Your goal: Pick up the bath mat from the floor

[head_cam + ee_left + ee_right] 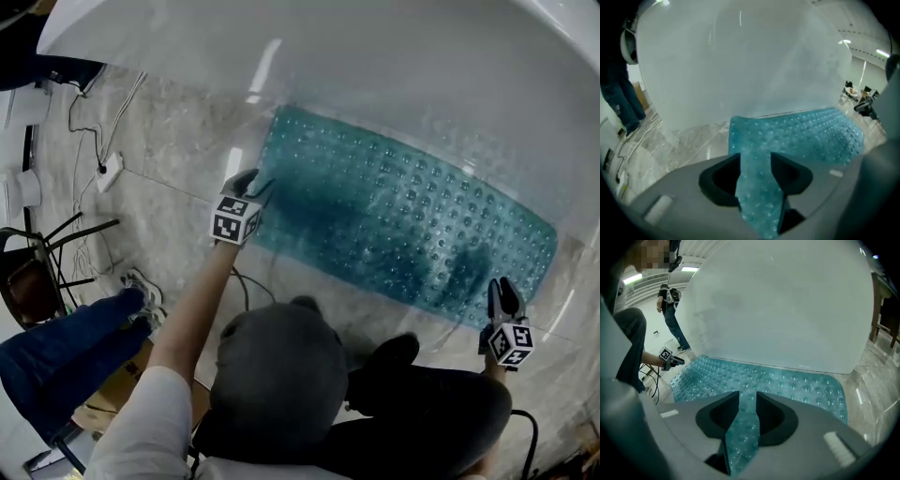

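The teal, bubble-studded bath mat [403,234] lies flat on the marble-patterned floor [178,206], its far long edge running close along the foot of a white bathtub [328,56], which closes off that whole side. The left tool [255,180] is at the mat's left short edge, near its far corner. In the left gripper view its jaws [755,159] stand moderately apart with the mat's surface filling the gap between them, and the dark pads do not visibly press on it. The right tool [502,286] is at the mat's near long edge, close to the right end. Its jaws [747,399] are parted more narrowly, again with mat showing in the gap and no squeeze to be seen. The two tools are well apart, almost a full mat's length between them. Bare floor lies open along the mat's near edge and beyond its left end. Further left that room is taken up by a power strip [110,171] with trailing cables, a dark chair [28,281] and a bystander's legs in blue trousers [66,347].
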The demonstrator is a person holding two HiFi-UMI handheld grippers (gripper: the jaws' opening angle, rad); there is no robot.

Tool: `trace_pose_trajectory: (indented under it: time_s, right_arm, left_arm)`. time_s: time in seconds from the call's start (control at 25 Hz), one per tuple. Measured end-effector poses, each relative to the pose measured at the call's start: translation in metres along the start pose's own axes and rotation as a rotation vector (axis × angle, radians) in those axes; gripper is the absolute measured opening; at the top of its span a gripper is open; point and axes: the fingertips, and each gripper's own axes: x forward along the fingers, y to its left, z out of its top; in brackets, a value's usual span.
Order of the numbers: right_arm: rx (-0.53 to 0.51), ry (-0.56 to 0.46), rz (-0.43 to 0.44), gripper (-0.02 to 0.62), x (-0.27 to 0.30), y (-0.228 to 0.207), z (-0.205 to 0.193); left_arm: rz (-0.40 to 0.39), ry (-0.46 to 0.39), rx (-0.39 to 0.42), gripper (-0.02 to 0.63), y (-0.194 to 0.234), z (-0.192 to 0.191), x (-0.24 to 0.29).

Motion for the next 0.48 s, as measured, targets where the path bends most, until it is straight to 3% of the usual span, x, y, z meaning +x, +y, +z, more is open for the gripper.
trace_pose_trajectory:
  time_s: [0.12, 0.24, 0.4, 0.48]
  right_arm:
    - [0.012, 0.008, 0.005, 0.12, 0.007, 0.001, -0.014]
    - [0.017, 0.016, 0.007, 0.12, 0.009, -0.002, -0.025]
    - [0.015, 0.025, -0.003, 0.114, 0.009, -0.009, -0.033]
    - [0.015, 0.025, -0.008, 0.114, 0.009, -0.013, -0.037]
  left_arm:
    - [0.014, 0.091, -0.008, 0.289, 0.02, -0.026, 0.02]
    - [-0.025, 0.185, -0.078, 0.458, 0.024, -0.049, 0.042]
    - [-0.078, 0.258, -0.089, 0.48, 0.017, -0.067, 0.063]
    - [-0.083, 0.269, -0.069, 0.417, 0.009, -0.068, 0.069]
